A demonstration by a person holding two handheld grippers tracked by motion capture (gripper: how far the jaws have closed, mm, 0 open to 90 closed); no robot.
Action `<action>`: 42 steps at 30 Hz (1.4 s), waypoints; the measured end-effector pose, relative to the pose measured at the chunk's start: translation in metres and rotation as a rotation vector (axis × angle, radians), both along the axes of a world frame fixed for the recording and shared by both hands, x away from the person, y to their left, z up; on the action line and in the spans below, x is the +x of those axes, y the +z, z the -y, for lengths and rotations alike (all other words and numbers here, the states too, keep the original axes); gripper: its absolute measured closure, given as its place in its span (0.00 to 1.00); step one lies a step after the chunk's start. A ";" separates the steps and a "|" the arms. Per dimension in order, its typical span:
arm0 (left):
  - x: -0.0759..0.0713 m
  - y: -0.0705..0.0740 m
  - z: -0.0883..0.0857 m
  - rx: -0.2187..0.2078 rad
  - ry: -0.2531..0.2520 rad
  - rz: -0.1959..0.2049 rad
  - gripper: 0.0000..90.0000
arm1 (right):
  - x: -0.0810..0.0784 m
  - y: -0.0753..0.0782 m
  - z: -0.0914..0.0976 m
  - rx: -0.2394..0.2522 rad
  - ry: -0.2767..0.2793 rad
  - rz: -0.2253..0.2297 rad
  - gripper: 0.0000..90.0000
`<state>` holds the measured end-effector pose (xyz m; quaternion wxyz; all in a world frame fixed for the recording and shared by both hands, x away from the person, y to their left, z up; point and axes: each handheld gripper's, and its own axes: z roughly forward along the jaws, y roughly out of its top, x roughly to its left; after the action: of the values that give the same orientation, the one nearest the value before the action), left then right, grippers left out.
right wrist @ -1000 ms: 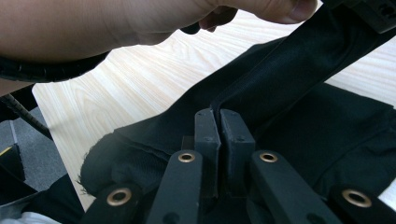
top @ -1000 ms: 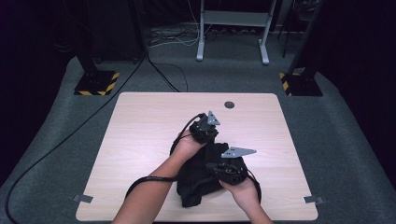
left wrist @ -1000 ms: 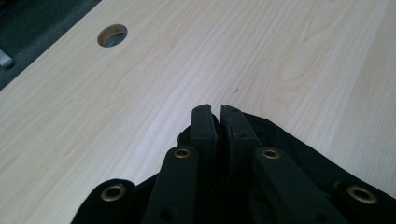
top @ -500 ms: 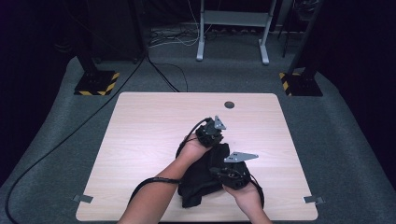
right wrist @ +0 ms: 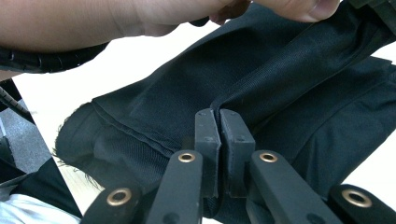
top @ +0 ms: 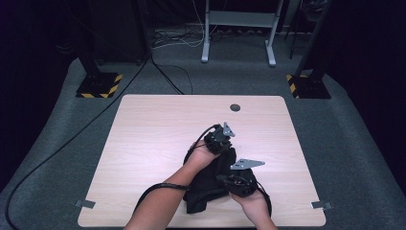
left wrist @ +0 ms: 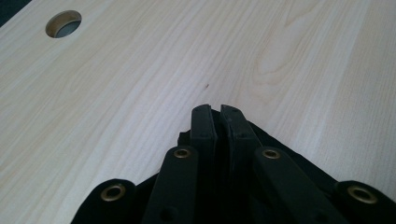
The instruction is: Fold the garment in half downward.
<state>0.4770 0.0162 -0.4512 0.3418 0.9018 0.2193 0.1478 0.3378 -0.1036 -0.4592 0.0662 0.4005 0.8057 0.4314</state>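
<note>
Item: black fabric garment (top: 210, 184), crumpled, lying on the pale wood tabletop (top: 153, 139) in the lower centre of the high view, its bulk spread between the two hands and reaching down toward the near edge. Left tongs (top: 224, 143): just above centre of the high view, at the upper end of the garment; in the left gripper view the left tongs (left wrist: 215, 116) have their jaws drawn together with a thin fold of the black cloth (left wrist: 280, 149) caught between them, the tips low over bare wood in mid-frame. Right tongs (top: 225, 179): lower centre-right of the high view, on the garment's right side, grey three-cornered plate on top; in the right gripper view the right tongs (right wrist: 219, 119) are likewise closed, pinching a raised seam ridge of the cloth (right wrist: 289, 84) that runs from centre to upper right of the frame. Frayed hem of the garment at the left of that frame. Person's left forearm (right wrist: 93, 18) crosses the top of the right gripper view, with a black cable (right wrist: 42, 58) under it. Round cable hole (top: 235, 107) in the tabletop, upper centre of the high view, well apart from the garment; seen again at upper left of the left gripper view (left wrist: 63, 24). Grey carpet (top: 359, 158) surrounds the tabletop.
</note>
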 end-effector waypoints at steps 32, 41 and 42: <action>0.001 -0.011 -0.003 -0.047 0.013 -0.043 0.59 | -0.001 -0.016 0.004 -0.029 -0.031 -0.033 0.96; -0.003 -0.007 -0.011 -0.073 0.032 -0.036 0.37 | -0.001 -0.019 0.003 -0.047 -0.029 -0.036 0.95; -0.004 -0.006 -0.013 -0.073 0.030 -0.032 0.37 | -0.001 -0.019 0.003 -0.047 -0.028 -0.035 0.95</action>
<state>0.4733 0.0289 -0.4576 0.3685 0.8877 0.2433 0.1303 0.3372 -0.1070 -0.4781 0.0674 0.4175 0.8110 0.4042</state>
